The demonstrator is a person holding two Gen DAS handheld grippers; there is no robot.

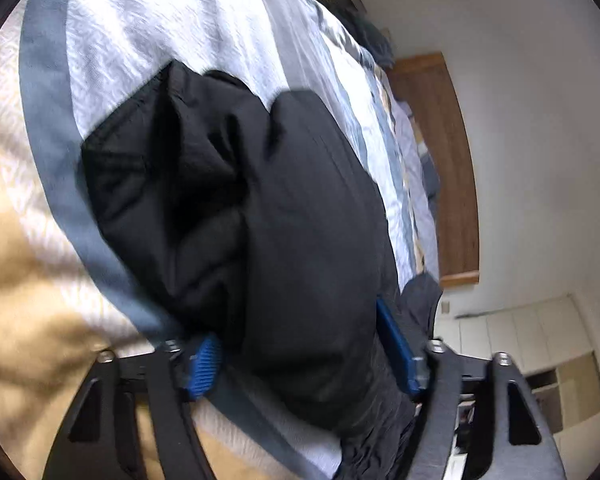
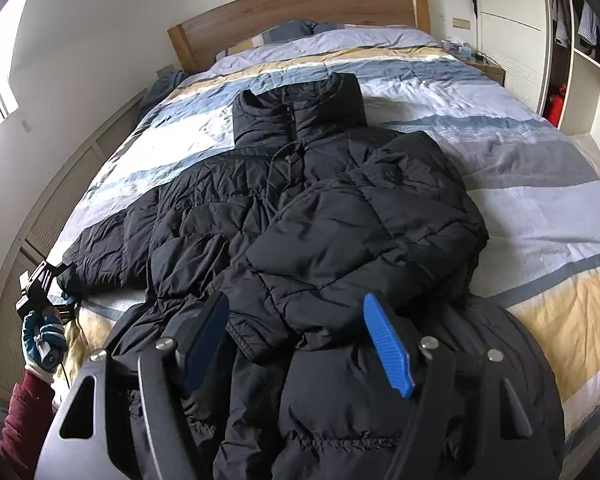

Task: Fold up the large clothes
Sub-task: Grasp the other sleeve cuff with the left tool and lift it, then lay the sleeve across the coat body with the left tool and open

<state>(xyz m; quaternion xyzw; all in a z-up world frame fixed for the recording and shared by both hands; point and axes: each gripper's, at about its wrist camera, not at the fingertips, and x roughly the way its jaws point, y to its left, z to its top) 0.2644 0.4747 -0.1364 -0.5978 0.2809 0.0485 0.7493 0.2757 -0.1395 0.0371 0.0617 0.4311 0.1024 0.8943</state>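
Two grippers work the black puffer jacket (image 2: 300, 208) spread across the striped duvet (image 2: 540, 200): left gripper (image 1: 300, 356) pinching its sleeve cuff to fold it inward, right gripper (image 2: 296, 344) spread above the hem

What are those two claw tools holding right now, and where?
The left gripper clamps the black jacket's sleeve near its cuff; the right gripper holds nothing.

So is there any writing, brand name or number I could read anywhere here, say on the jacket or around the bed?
None can be read.
Black puffer jacket: no logo or label shows.
Striped duvet: pattern only, no text.
Items on the bedside table: too small to read.
Wardrobe shelves: no legible print.
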